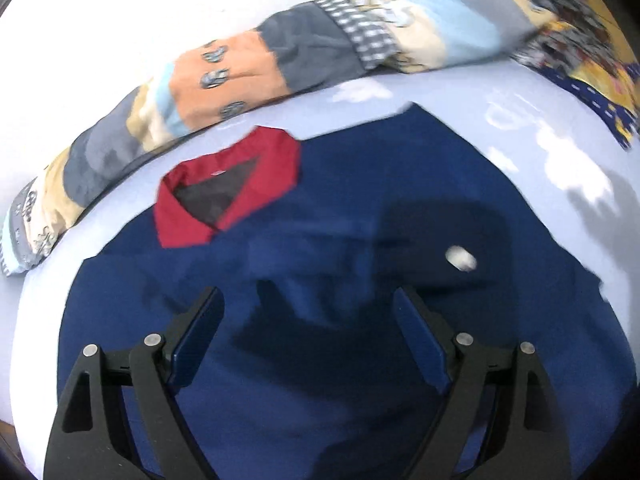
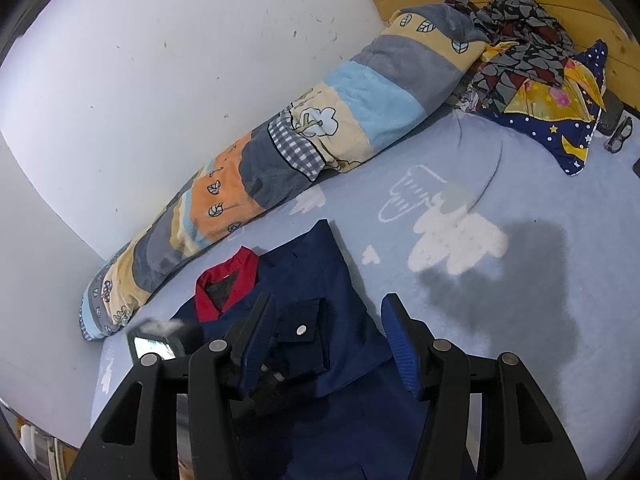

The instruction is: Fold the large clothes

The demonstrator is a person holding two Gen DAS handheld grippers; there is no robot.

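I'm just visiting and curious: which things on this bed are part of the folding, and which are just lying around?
Part of the job:
navy jacket with red collar
left gripper, open
right gripper, open

Lying about:
patchwork quilt roll
patterned clothes pile
starry cushion
glasses

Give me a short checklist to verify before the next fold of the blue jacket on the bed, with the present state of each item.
1. Blue jacket lies on the bed sheet: ok.
2. Red collar is visible and uncovered: ok.
3. Left claw is open, no cloth between the fingers: ok.
4. Right claw is open above the jacket, holding nothing: ok.
5. Patchwork quilt roll is clear of the jacket: ok.
6. Jacket is flat, without wrinkles: cannot tell, the left wrist view is blurred.
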